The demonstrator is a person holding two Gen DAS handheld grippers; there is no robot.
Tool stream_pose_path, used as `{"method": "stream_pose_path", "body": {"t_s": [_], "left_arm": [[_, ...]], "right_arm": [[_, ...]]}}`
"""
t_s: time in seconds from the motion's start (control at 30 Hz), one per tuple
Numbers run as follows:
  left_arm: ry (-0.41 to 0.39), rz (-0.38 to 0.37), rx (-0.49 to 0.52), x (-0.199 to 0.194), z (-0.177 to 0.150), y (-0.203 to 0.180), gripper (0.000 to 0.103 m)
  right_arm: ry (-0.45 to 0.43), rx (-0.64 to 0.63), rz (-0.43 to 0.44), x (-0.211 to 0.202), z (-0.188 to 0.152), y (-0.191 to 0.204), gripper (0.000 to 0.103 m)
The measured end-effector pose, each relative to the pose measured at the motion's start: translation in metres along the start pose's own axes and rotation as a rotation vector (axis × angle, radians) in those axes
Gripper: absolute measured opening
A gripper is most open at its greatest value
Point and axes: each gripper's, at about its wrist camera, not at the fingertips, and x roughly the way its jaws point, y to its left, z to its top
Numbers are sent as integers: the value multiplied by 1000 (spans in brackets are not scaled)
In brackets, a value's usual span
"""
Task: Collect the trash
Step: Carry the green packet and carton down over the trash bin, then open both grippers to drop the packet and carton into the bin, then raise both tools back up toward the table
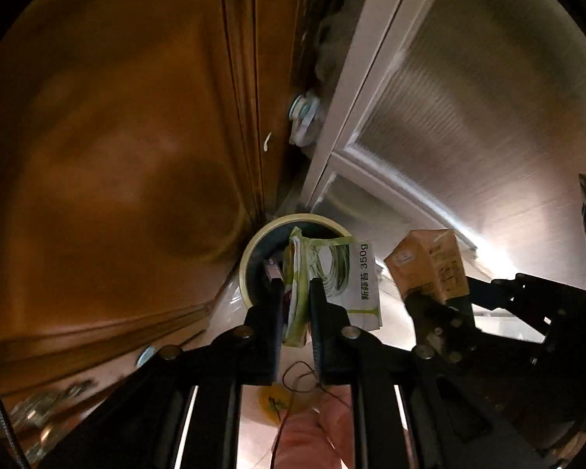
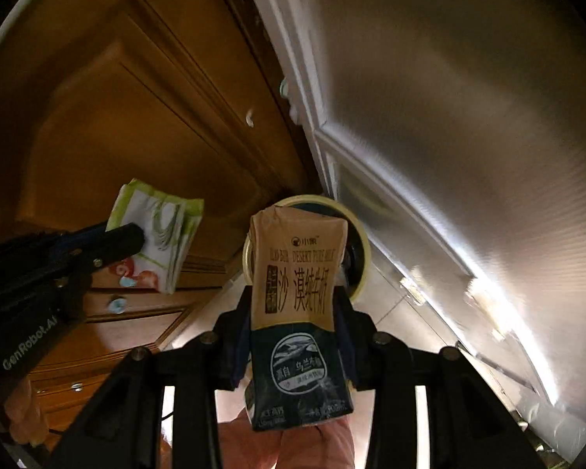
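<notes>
My left gripper (image 1: 296, 285) points down, shut on a crumpled green-and-white food wrapper (image 1: 332, 273) right above the round cream-rimmed trash bin (image 1: 254, 246). Some rubbish lies inside the bin. In the same view, to the right, my right gripper (image 1: 437, 301) holds a tan milk carton (image 1: 429, 265). In the right wrist view the tan and dark-blue carton (image 2: 299, 293) stands upright between the fingers of my right gripper (image 2: 293, 297), hiding most of the bin (image 2: 365, 250) below. The left gripper (image 2: 136, 238) and wrapper (image 2: 164, 234) hang at the left.
The bin stands on a pale floor in a corner between a brown wooden cabinet (image 1: 117, 136) and a grey-white panelled door (image 1: 468, 97). Cabinet drawers with round knobs (image 2: 117, 305) are at the lower left. A person's pink garment (image 2: 293, 449) shows below the grippers.
</notes>
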Motion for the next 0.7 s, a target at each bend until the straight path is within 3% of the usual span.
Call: {"method": "stream_pose_path", "body": {"t_s": [0.13,0.23,0.27,0.37,0.7], "left_arm": [[0,14,-17,35,-1,6,20],[25,9,-30,58,-3,11,38],[29,13,-31,62,-4,12,44],[24,26,-11,69,-9,13,49],[21,45,-8,68,-12,23,50]], "right_arm": [[17,-4,18,41,6,-2,40],[35,-9,12,64,9,-4,40],[38,-9,13,71,9,-5,46],[30,12,20,75,5,-9,56],[22,60,20,64,-6,-19,57]]}}
